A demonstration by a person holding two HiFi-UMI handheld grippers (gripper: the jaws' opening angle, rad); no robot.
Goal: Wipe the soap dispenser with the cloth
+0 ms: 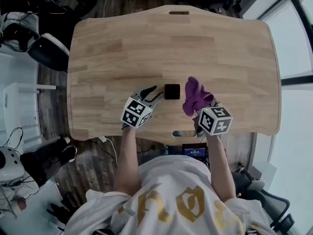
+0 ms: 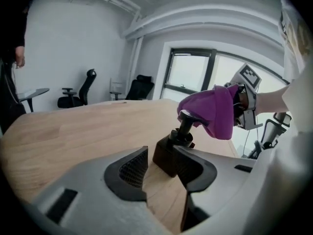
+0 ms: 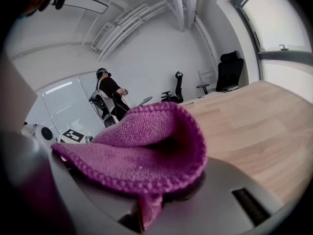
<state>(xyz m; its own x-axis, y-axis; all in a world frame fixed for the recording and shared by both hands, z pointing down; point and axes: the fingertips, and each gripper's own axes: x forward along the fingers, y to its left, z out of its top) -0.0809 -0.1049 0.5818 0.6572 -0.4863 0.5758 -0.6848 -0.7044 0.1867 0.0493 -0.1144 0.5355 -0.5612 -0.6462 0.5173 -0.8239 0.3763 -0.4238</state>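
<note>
— How many things stand on the light wooden desk?

— One: a black, square-bodied soap dispenser with a pump head. It is upright near the front edge, between the two tools.

— And cloths?

— One purple knitted cloth. The right tool has its jaws closed on it, and it bunches up above them, just beside the pump head.

— The left tool?

— Its two jaws stand apart. The dispenser's base sits at their tips, closer to the right jaw, and neither pad is squeezing it.
</note>
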